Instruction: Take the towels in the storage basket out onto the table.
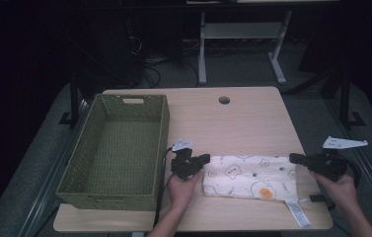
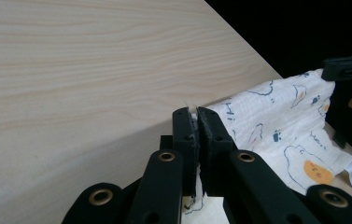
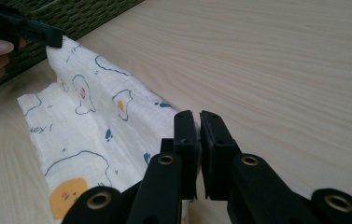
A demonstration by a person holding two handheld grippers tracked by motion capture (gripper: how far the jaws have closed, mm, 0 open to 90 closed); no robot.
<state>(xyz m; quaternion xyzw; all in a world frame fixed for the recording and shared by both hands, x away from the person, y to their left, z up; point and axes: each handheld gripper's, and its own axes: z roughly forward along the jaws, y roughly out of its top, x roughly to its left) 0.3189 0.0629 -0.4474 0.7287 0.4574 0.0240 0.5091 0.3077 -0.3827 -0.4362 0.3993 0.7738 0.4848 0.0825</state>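
The left claw (image 2: 197, 122) is clamped tight on the far left corner of the white, cartoon-printed muslin cloth (image 1: 250, 177); the right claw (image 3: 198, 125) pinches the far right corner likewise. The cloth lies folded on the near right of the pale wooden worktop (image 1: 252, 116), right of the green woven basket (image 1: 87, 158). It looks light, soft and limp, so corners are the sensible hold; it will probably sag between them.

White cartoon-print cloth (image 1: 250, 177), green basket (image 1: 116, 150)

Left gripper (image 1: 204, 159) and right gripper (image 1: 293, 158) both clamped, facing inward.
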